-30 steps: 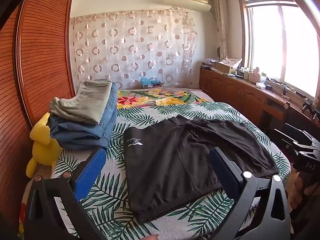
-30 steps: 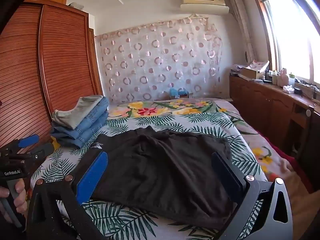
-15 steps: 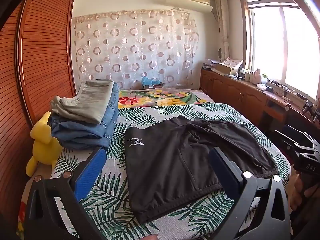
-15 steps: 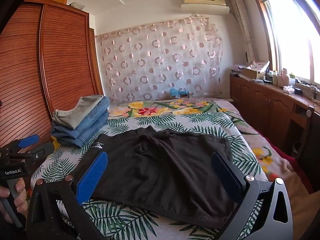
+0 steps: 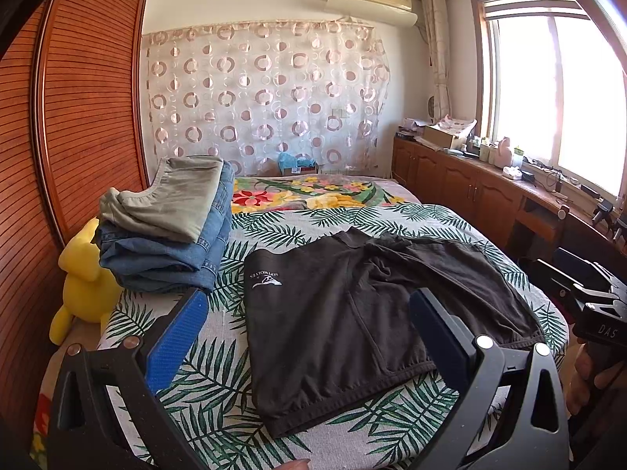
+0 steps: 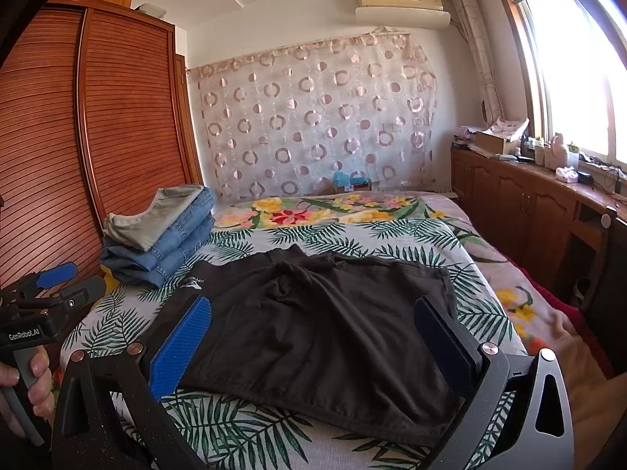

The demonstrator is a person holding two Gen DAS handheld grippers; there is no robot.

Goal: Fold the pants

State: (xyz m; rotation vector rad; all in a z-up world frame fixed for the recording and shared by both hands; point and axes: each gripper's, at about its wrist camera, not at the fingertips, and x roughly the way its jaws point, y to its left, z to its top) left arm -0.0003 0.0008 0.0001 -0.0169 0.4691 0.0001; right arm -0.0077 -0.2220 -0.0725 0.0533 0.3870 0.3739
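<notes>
Lying flat on bed (image 5: 274, 231): black pants (image 5: 352, 313), untouched.

Black cotton shorts (image 5: 352, 325) with small white logo print; grey bedspread (image 5: 274, 231) patterned in green palm leaves; stack of blue denim jeans (image 5: 164, 258) topped by olive-grey pair; yellow plush toy (image 5: 84, 278); sheer curtain (image 5: 266, 94) with pink-brown rings; tool pads (image 5: 176, 340) blue

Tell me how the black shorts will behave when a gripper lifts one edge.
The black shorts will probably droop limply: the fabric lies creased and bunched near the waist. They look thin, so likely light. On the leaf-print bedspread they may drag rather than slide.
</notes>
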